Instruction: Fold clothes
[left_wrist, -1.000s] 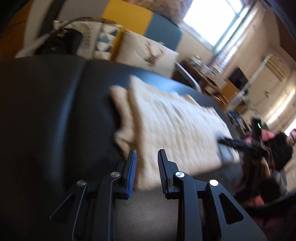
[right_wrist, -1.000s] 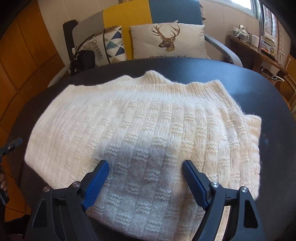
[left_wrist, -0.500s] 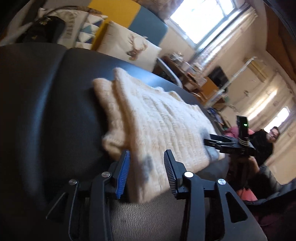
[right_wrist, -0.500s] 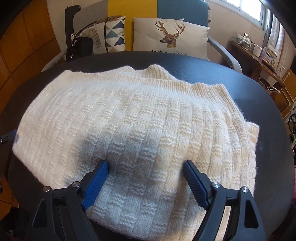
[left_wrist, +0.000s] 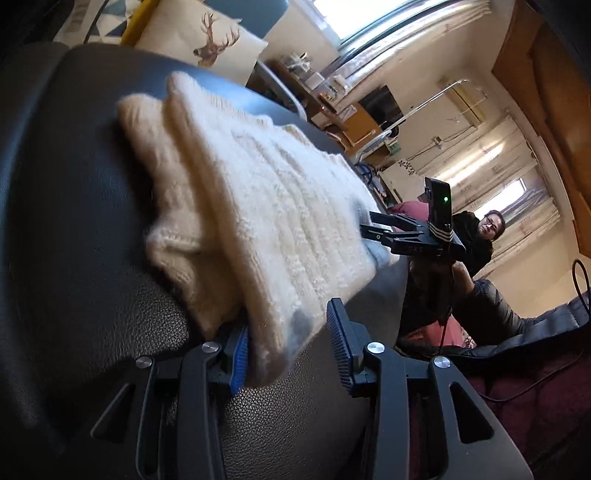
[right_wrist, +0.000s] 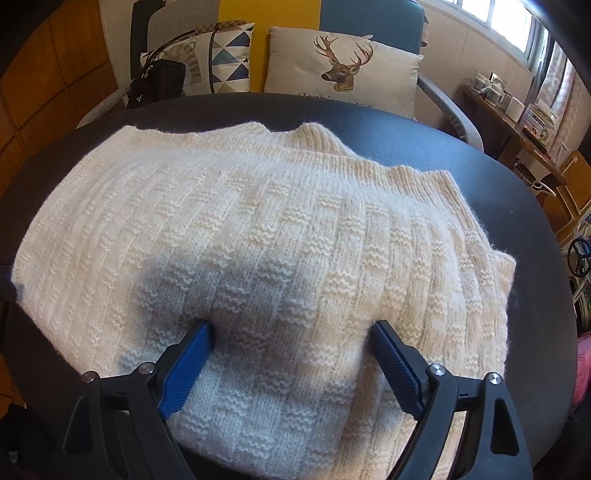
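Our left tongs (left_wrist: 286, 341) sit half-spread at the near corner of the folded cream sweater (left_wrist: 258, 206): the blue pad on one side brushes the knit edge, the other pad stands clear of it, so nothing is clamped. Our right tongs (right_wrist: 291, 350) are spread wide and opening further, fingertips pressed down onto the top layer of the sweater (right_wrist: 258, 240) with a broad patch of knit between them, not pinched. From the left view we see those right tongs (left_wrist: 373, 230) at the far edge of the garment. The sweater lies folded in layers, flat on the dark leather-look tabletop (right_wrist: 517, 229), ribbed edge toward the far side. Beyond the tabletop there's a deer cushion (right_wrist: 343, 70), a triangle-patterned cushion (right_wrist: 225, 55) and a black handbag (right_wrist: 159, 83) on a sofa. A person (left_wrist: 480, 240) sits off to the side.
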